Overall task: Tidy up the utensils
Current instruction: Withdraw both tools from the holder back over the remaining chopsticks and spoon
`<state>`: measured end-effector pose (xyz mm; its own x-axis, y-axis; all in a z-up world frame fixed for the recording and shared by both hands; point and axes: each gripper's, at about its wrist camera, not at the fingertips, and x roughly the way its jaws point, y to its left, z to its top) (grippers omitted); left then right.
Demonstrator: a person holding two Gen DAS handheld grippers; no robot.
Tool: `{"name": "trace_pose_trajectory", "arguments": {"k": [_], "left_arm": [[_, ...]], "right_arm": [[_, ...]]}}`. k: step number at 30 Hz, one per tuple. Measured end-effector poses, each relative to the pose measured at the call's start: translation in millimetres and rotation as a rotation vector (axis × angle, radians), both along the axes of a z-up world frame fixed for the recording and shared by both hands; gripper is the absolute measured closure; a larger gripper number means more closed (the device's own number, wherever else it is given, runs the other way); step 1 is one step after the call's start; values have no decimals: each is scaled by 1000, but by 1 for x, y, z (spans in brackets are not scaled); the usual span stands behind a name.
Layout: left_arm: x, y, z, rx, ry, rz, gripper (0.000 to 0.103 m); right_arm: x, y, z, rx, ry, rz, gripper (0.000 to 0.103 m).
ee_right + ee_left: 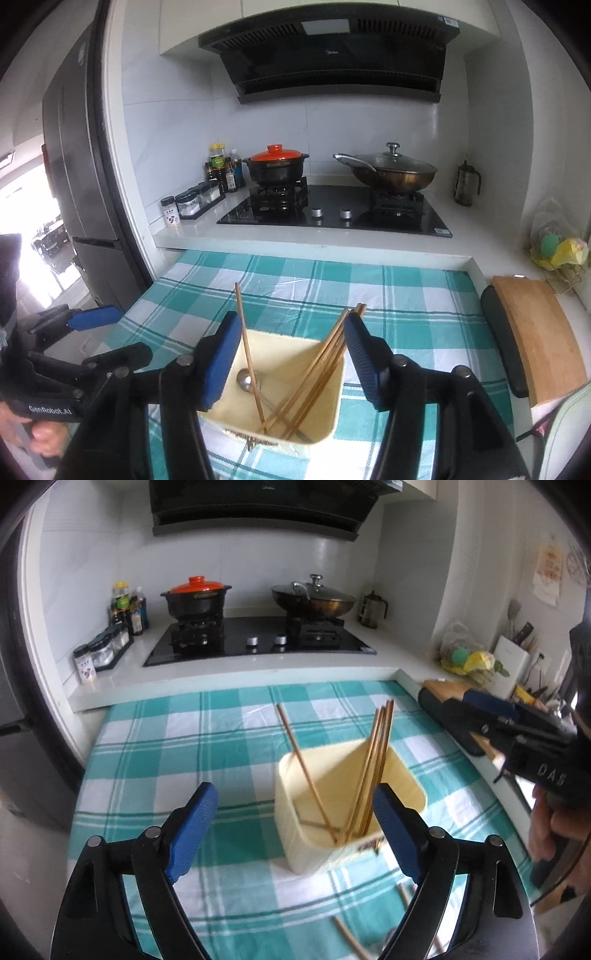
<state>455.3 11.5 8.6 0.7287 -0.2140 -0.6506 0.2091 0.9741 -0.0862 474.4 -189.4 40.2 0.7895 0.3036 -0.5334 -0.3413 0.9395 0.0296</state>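
Holder: a cream plastic utensil holder (pixel 343 805) stands upright on the teal checked tablecloth (pixel 207 738), in front of the stove; from the left wrist view it sits at about 1 o'clock of the left gripper.
Chopsticks: a bundle of wooden chopsticks (pixel 376 760) leans toward the holder's 1 o'clock corner, tips down on the floor of the box; one single chopstick (pixel 303 764) leans the other way, toward 11 o'clock.
Why they lean: dropped loose into a wide box, I'd judge, so they rest against whichever wall catches them.
Spoon: a metal spoon (pixel 248 379) lies in the bottom of the holder, bowl up, at its 9 o'clock side in the right wrist view.
Strays: two more chopsticks (pixel 351 941) lie flat on the cloth at about 5 o'clock of the holder, partly hidden behind the left gripper's finger.
Left gripper (pixel 295 830): released, blue pads spread wide, nothing between them; the holder's near corner stands beyond its right-hand pad.
Right gripper (pixel 288 362): let go as well, jaws parted either side of the holder's mouth, pressing on nothing.
Why held so: both point down at the holder, as though positioned over it.
Progress: most utensils look housed; the strays remain, by my reckoning.
Behind: a black clay pot (pixel 195 600) with a red lid and a lidded wok (pixel 314 598) sit on the burners at 12 o'clock.
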Motion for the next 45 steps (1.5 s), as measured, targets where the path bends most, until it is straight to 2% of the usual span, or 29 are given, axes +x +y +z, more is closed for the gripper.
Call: {"name": "trace_pose_trajectory", "arguments": {"k": [4,7,11,16,23,27,32,45], "left_arm": [[-53,18,-13,84,58,-28,15],[-92,31,-20,90,94,-22,15],[-142,41,-26,55,107,3,13],[-192,35,-37,-37,91,17,11],[-237,4,-66,-130,71,22,10],[-246,-13,-82,-128,74,43,10],[-258,-22,-85,-110,50,48,10],[-265,-25,-93,-114,51,97,9]], "right_arm": [[-53,-5,-3,-58,-5,46,42],[-92,-9,-9,-94,4,70,42],[-145,-11,-22,-115,8,79,41],[-208,-8,-43,-129,-8,57,40],[-277,-17,-77,-44,-27,-67,40],[-297,-26,-96,-50,-35,-146,40],[-308,-42,-107,-49,-29,-213,40],[-313,-43,-114,-38,-56,-230,40]]}}
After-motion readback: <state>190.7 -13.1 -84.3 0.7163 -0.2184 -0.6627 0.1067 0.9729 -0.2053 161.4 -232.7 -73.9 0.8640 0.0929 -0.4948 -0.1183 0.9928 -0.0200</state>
